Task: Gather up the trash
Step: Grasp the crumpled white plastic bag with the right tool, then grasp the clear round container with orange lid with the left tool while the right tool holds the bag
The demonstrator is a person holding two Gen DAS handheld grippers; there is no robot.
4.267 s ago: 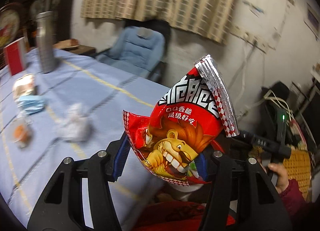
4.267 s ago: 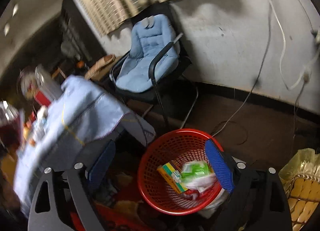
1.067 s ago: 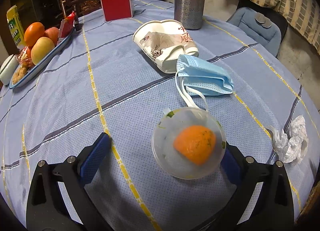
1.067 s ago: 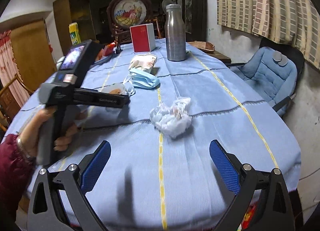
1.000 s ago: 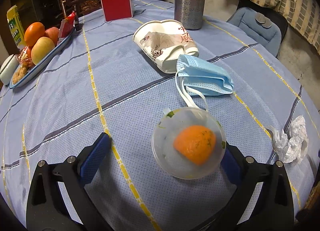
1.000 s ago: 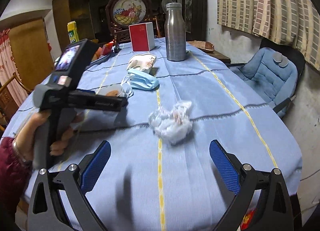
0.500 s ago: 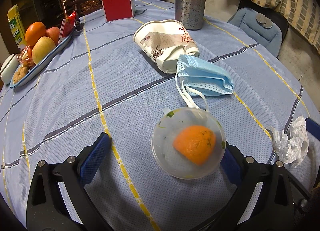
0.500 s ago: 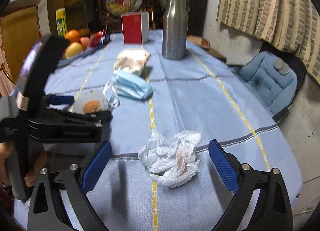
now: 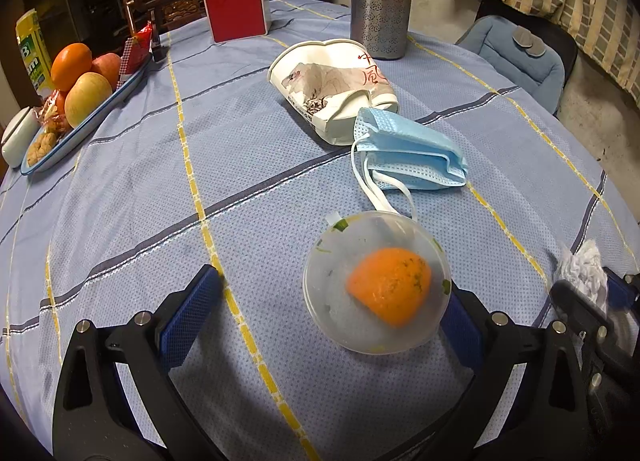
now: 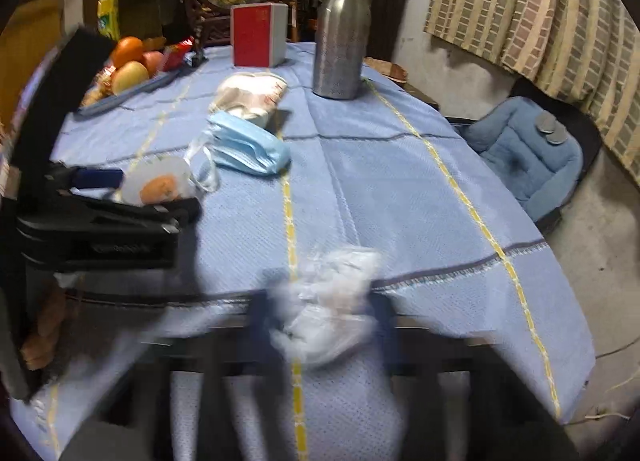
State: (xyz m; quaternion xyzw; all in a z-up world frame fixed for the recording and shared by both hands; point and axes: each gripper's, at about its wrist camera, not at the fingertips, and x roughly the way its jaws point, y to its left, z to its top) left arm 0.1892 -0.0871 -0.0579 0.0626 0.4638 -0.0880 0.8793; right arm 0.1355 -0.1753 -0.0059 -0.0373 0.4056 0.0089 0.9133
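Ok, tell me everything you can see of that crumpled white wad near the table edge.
The crumpled white wad looks like thin tissue or plastic film, wrinkled into a loose lump with a faint pinkish stain. It lies on the blue tablecloth close to the near edge, on a yellow stripe. The right gripper has just been closing and its blue pads now pinch it from both sides, though that view is blurred. From the left wrist camera it shows at the far right, squeezed between those pads. Nothing else touches it.
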